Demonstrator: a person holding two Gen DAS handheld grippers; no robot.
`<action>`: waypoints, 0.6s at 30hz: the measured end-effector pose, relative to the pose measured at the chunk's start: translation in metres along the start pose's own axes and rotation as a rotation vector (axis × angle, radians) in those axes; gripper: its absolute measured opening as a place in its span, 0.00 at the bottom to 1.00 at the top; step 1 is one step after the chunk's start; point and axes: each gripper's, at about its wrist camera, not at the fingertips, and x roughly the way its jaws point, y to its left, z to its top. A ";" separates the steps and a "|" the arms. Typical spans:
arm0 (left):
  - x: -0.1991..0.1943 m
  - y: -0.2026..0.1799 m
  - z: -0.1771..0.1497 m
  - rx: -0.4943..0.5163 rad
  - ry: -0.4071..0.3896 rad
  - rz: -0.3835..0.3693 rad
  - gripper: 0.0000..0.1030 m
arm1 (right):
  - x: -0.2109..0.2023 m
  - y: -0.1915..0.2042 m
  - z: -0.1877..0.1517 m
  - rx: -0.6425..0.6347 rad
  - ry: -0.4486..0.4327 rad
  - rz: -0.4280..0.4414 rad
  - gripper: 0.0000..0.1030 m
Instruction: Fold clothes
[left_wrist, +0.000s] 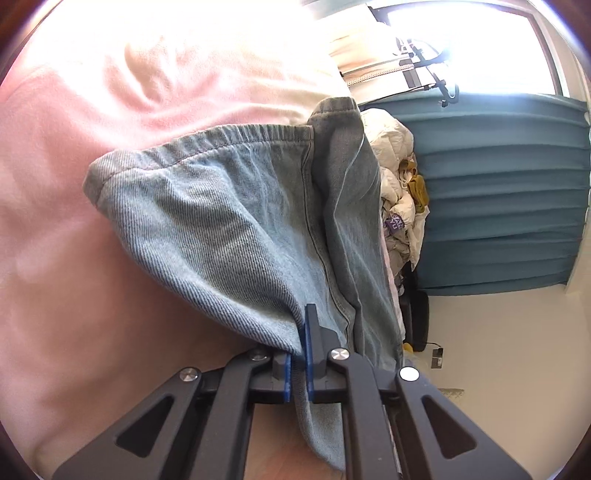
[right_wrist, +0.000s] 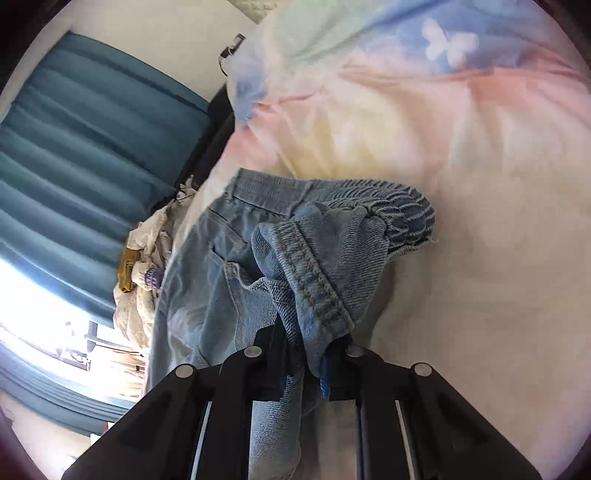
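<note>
Both tools pinch the jeans (left_wrist: 236, 221) over the bed (left_wrist: 55, 258): my left tool (left_wrist: 299, 347) grips a hem at 6 o'clock, my right tool (right_wrist: 306, 365) the elastic waistband (right_wrist: 391, 214), so the denim hangs ready to fold.

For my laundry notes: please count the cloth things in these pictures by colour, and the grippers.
Blue denim: 1, the jeans, pinched by both grippers
Pastel pink: 1, the bed cover
White: 1, the crumpled pile
Teal: 1, the curtain
Grippers: 2, the left gripper and the right gripper
Total: 6
</note>
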 end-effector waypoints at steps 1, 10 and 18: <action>-0.004 0.001 0.000 -0.015 -0.005 -0.016 0.05 | -0.010 0.005 0.003 -0.007 -0.010 0.014 0.11; -0.003 -0.058 0.021 0.044 -0.021 -0.032 0.05 | -0.014 0.076 0.038 -0.111 -0.022 0.029 0.11; 0.088 -0.162 0.086 0.149 -0.049 0.072 0.05 | 0.073 0.189 0.087 -0.248 -0.041 -0.085 0.11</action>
